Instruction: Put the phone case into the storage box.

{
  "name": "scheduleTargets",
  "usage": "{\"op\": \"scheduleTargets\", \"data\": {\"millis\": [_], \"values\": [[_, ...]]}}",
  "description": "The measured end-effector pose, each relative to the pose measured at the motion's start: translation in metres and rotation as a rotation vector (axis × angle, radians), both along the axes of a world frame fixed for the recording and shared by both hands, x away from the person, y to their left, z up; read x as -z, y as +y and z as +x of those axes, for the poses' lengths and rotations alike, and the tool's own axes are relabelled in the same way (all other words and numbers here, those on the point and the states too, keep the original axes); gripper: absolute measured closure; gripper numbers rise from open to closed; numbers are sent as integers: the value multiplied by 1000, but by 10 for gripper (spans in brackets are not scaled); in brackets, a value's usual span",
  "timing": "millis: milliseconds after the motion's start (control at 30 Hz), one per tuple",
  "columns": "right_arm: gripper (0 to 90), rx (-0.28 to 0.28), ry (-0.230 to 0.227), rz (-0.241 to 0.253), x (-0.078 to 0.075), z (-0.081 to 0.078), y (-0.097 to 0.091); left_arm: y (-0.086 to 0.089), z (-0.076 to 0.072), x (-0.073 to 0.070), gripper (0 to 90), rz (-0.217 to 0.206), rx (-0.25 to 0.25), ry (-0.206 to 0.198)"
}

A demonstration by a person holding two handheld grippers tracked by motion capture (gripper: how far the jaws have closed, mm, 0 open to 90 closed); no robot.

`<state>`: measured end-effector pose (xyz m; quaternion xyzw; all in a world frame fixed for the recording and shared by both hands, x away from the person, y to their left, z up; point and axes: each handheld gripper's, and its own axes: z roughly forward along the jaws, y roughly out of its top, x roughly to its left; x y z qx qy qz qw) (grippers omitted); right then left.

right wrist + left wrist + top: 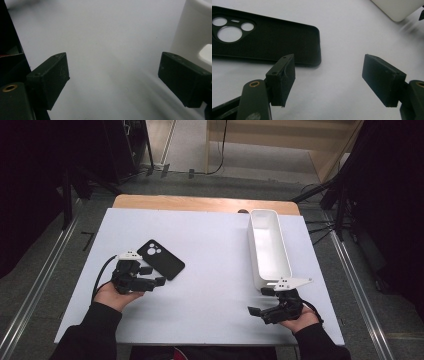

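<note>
A black phone case (161, 259) lies flat on the white table top (215, 285), its camera cut-outs toward the far left. My left gripper (153, 275) hovers just at the case's near edge, open, with nothing between the jaws. In the left gripper view the case (274, 42) sits beyond the left jaw, outside the gap of the left gripper (328, 60). My right gripper (260, 301) rests near the table's front right, open and empty. In the right gripper view, the right gripper (113, 56) has bare table between its jaws.
A long white bin (257, 265) stands on the right side of the table, its near end just beyond the right gripper; its wall (190, 32) shows beside the right jaw. A wooden strip (200, 202) edges the table's far side. Dark stands flank both sides.
</note>
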<state>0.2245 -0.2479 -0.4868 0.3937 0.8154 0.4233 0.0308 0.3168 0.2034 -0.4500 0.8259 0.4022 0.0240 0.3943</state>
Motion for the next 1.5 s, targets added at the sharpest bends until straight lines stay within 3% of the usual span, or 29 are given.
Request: {"op": "scheduleTargets", "data": {"millis": [133, 367, 567, 1133, 1300, 1333, 1367, 1467, 1500], "values": [[83, -2, 2, 1, 0, 0, 0, -3, 6, -1, 259, -13, 1, -1], [83, -4, 2, 0, 0, 0, 0, -11, 16, 0, 258, 20, 7, -24], [83, -1, 6, -1, 0, 0, 0, -17, 24, -1, 258, 18, 6, -37], [83, 2, 15, 0, 0, -1, -1, -41, 47, 2, 260, 39, 16, -31], [83, 2, 11, 0, 1, -1, -1, -41, 47, 2, 374, 20, -7, 0], [83, 0, 10, 1, 1, -1, -1, -41, 47, 1, 529, 23, -10, 4], [83, 0, 10, 1, 1, -1, -1, -40, 46, 0, 529, 24, -7, 11], [83, -2, 2, 6, 0, -1, -1, -39, 44, 0, 779, 23, 24, 8], [83, -2, 1, 6, 0, -2, -1, -39, 43, 1, 818, 34, 38, 16]]}}
